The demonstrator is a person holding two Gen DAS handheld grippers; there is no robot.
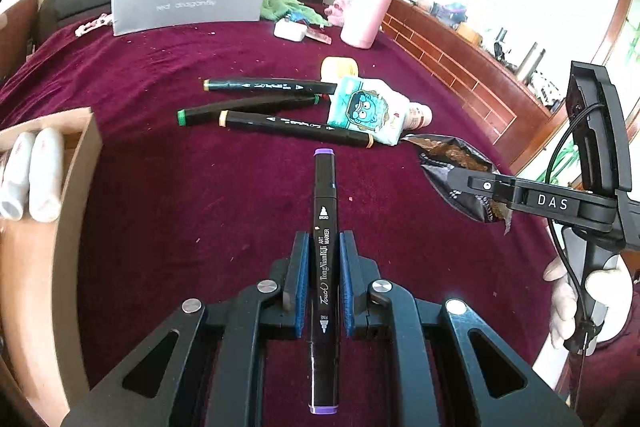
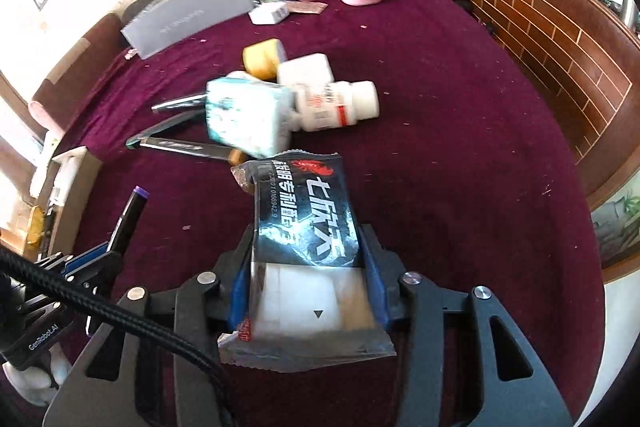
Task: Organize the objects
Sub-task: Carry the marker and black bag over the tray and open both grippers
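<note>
Left gripper (image 1: 323,247) is clamped on a purple-capped marker (image 1: 325,227), held lengthwise between the blue pads, broad end forward, above the maroon cloth (image 1: 200,195). Right gripper (image 2: 307,251) is clamped on a black snack packet (image 2: 308,223), the pads pressing its two long sides. Judged step: carry each item to its storage place; the wooden box (image 1: 76,163) at the left gripper's left looks the likely target for the marker, though that is a guess. To do it well: keep the marker level so it does not slide out along the pads, turn it to line up with the box's long axis before lowering, and release only once it is inside the walls. The packet is soft, so firm squeezing risks crushing its contents. The left view shows three more markers (image 1: 272,105) lying near a tissue pack (image 1: 366,109), and two white tubes (image 1: 30,179) already in the box. The right view shows what that pack hides: a white pill bottle (image 2: 340,105) lying on its side and a white block (image 2: 306,67) behind it, plus the packet's printed face. Box interior is unreadable there.
</note>
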